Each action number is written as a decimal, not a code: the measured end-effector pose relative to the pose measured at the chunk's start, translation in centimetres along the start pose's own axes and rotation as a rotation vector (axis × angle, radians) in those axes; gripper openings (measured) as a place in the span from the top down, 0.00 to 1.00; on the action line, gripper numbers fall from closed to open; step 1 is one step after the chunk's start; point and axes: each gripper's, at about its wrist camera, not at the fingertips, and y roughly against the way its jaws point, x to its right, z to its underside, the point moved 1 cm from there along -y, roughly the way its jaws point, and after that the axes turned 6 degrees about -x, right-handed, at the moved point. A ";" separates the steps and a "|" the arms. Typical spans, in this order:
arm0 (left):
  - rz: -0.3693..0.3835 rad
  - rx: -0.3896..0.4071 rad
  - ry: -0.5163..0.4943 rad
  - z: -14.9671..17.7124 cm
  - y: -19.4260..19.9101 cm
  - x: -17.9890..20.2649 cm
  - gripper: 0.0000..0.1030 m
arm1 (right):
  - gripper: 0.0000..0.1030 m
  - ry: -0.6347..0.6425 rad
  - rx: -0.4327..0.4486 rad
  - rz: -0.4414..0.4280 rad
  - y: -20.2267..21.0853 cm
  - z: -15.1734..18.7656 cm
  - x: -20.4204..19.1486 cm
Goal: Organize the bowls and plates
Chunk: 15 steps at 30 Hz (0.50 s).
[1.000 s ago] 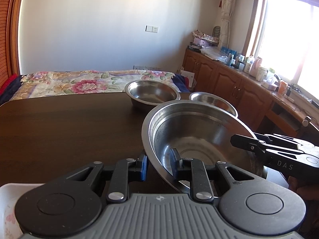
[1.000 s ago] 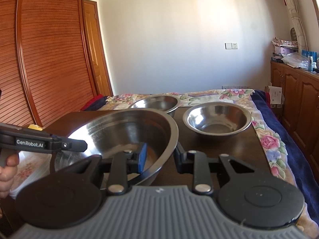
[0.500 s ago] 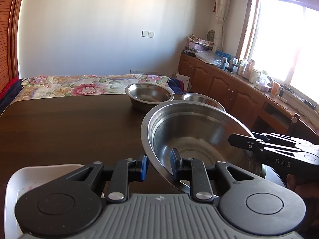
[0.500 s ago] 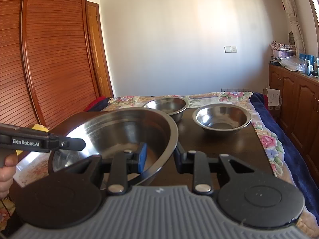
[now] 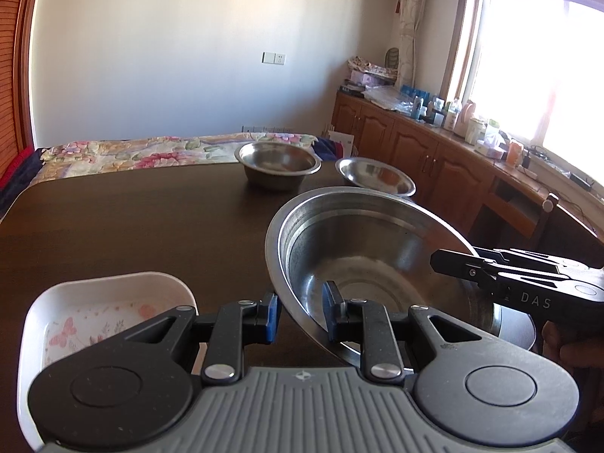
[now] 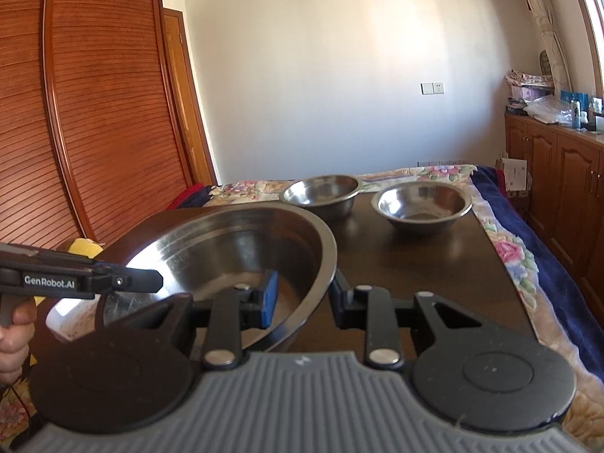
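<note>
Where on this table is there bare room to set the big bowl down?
Bare wood runs wide across the table, bordered by the white dish, the big bowl and the bed. It is crowded at the far end, where two small bowls sit side by side; only a narrow gap separates them.

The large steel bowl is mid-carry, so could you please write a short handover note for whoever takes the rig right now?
Left gripper: shut on the near-left rim of the large steel bowl.
Right gripper: shut on the opposite rim of the same bowl, one finger inside, one outside. The bowl is tilted.
On the dark table: two smaller steel bowls at the far end, a deeper one and a shallower one, side by side and apart. A white floral plate is near the left gripper.
Done: big bowl gripped by both grippers.
Left: set it down, probably nest the bowls, and sort the plate.
</note>
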 end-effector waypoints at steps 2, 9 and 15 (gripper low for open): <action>-0.001 -0.005 -0.003 0.4 0.1 0.0 0.75 | 0.70 -0.006 -0.005 -0.003 0.0 0.2 0.0; 0.003 -0.019 -0.004 0.9 -0.1 0.1 0.75 | 0.70 -0.003 -0.021 -0.001 -0.2 0.9 0.0; 0.000 -0.032 0.008 1.0 -0.5 -0.2 0.75 | 0.70 -0.013 -0.031 0.001 -0.5 1.3 -0.1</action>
